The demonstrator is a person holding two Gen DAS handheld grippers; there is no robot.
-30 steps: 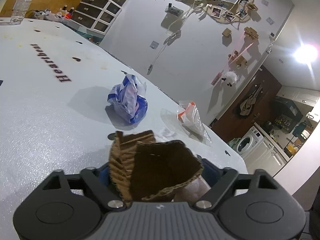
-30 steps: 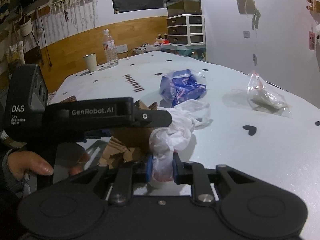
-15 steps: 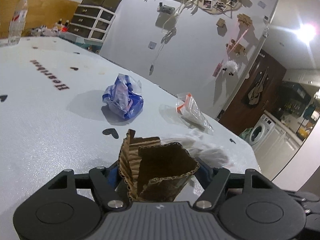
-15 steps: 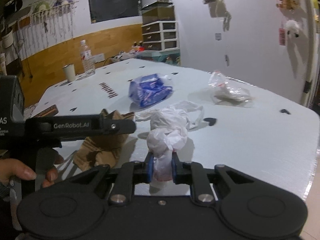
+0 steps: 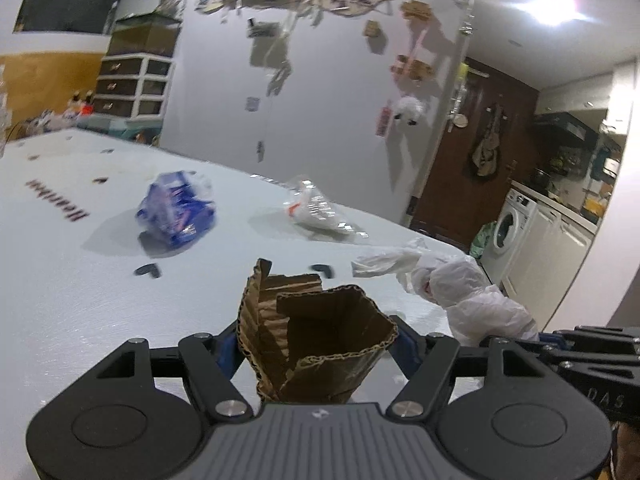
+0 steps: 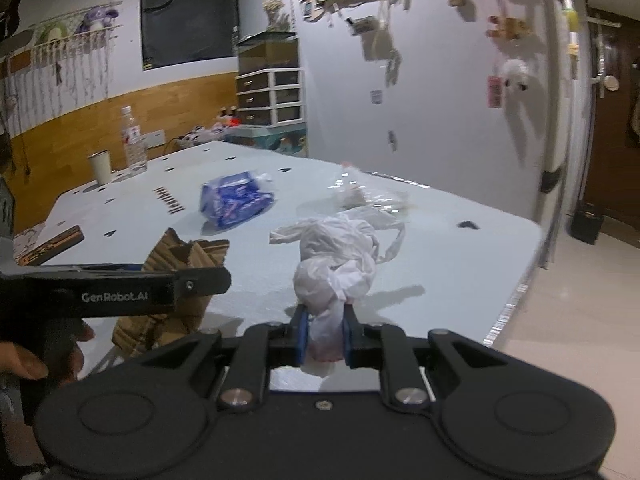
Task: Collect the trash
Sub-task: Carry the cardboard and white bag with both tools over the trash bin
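My left gripper (image 5: 316, 350) is shut on a crumpled piece of brown cardboard (image 5: 316, 336) and holds it above the white table (image 5: 60, 280). My right gripper (image 6: 323, 338) is shut on a crumpled white plastic bag (image 6: 340, 258), also lifted off the table; the bag shows in the left wrist view (image 5: 460, 288) to the right. The left gripper (image 6: 120, 292) with its cardboard (image 6: 176, 280) shows at the left of the right wrist view. A blue wrapper (image 5: 176, 210) (image 6: 236, 200) and a clear plastic bag (image 5: 316, 210) (image 6: 368, 196) lie further out on the table.
A water bottle (image 6: 133, 140) and a white cup (image 6: 100, 168) stand at the table's far end. A dark flat object (image 6: 50, 244) lies at the left edge. The table's right edge (image 6: 516, 292) drops to a tiled floor. A washing machine (image 5: 508, 236) stands beyond.
Both grippers have lifted and drawn back toward the table's near corner with their loads. The blue wrapper and clear bag now sit further away. The white bag has come off the table.
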